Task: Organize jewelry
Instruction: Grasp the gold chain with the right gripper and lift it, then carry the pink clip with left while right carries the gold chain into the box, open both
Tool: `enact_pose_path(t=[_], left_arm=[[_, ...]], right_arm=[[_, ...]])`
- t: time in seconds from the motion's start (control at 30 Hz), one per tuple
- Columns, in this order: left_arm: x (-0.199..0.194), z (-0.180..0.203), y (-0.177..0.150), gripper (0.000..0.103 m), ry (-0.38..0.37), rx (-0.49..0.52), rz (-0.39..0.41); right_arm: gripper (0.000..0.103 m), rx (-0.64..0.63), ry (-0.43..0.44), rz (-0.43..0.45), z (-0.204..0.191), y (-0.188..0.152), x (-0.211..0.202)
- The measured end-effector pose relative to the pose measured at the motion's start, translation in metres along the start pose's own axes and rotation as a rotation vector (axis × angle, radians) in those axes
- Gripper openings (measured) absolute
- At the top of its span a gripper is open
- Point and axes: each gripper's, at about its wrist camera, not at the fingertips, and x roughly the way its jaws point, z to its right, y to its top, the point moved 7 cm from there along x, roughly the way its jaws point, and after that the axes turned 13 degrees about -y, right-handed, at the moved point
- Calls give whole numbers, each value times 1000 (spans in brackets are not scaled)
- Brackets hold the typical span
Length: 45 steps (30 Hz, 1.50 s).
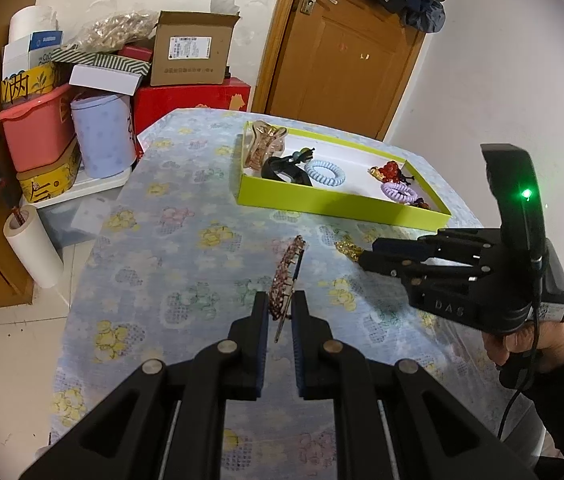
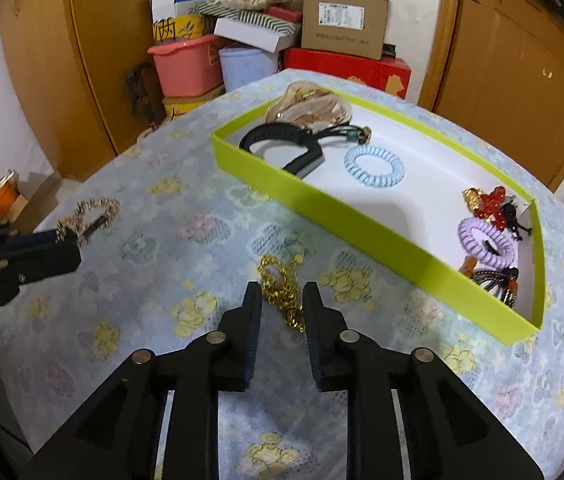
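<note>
Just short of the lime-green tray (image 2: 322, 204), on its near side, a gold chain (image 2: 282, 288) lies heaped on the flowered tablecloth (image 2: 153, 248). The right gripper (image 2: 282, 300) straddles it with its jaws parted, and the pads are not pressing the links. Farther from the tray, toward the cloth's left side, the left gripper (image 1: 280, 308) is clamped on a beaded barrette (image 1: 286, 280), holding it on edge above the cloth. Inside the tray lie a light-blue coil hair tie (image 2: 374, 166), a black headband (image 2: 286, 148), a translucent claw clip (image 2: 310, 110), a purple coil tie (image 2: 486, 242) and red beaded pieces (image 2: 490, 204). Behind the tray, beyond the table, stand stacked boxes (image 2: 342, 16).
</note>
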Motion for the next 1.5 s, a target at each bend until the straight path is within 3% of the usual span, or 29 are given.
enact_pose_path(t=[0.17, 0.3, 0.5, 0.53, 1.03, 1.5], left_arm=[[2, 0, -2, 12, -2, 1, -6], [2, -1, -2, 12, -2, -4, -8], [2, -1, -2, 12, -2, -4, -8], [2, -1, -2, 12, -3, -4, -9], [-4, 16, 7, 12, -9, 10, -5], [2, 40, 46, 12, -8, 71, -12]], right_arm=[[22, -6, 0, -1, -2, -1, 3], [10, -26, 13, 4, -8, -1, 2], [8, -26, 10, 12, -11, -2, -1], [4, -17, 16, 16, -10, -1, -3], [4, 75, 67, 149, 19, 27, -75], [4, 90, 62, 262, 47, 56, -133]])
